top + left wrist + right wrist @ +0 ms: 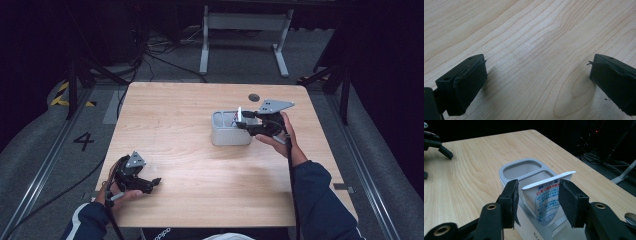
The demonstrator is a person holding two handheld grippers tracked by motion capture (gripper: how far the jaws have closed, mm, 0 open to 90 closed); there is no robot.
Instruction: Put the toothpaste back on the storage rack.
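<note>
Lowering the tube (549, 202) into the grey holder (506, 171) looks like the step in hand, so keep your attention on the right gripper (537, 202). In the right gripper view its jaws stand a little apart on either side of the white tube with blue print, and I cannot tell whether the pads (567, 202) are actually pressing on it or have just let go; treat it as loosely held. The tube sits tilted, its flat crimped end up and leaning toward two o'clock, its lower end down inside the nearest compartment of the holder. Two more compartments lie beyond it toward twelve o'clock and look empty.

From the high view the holder (220, 136) stands at about two o'clock from the table (190, 195) centre, and your right gripper (245, 122) hangs over its three o'clock side. To finish well, judge it this way: bring the tube closer to upright before releasing, so it rests against a compartment wall rather than tipping out. Spread the jaws wide, then draw back toward three o'clock and upward, so a pad does not catch the crimped end and drag the light holder along.

Your left gripper (150, 184) rests near the seven o'clock corner of the table (529, 37), jaws wide apart over bare wood with nothing between them; it could steady the holder if it slides
</note>
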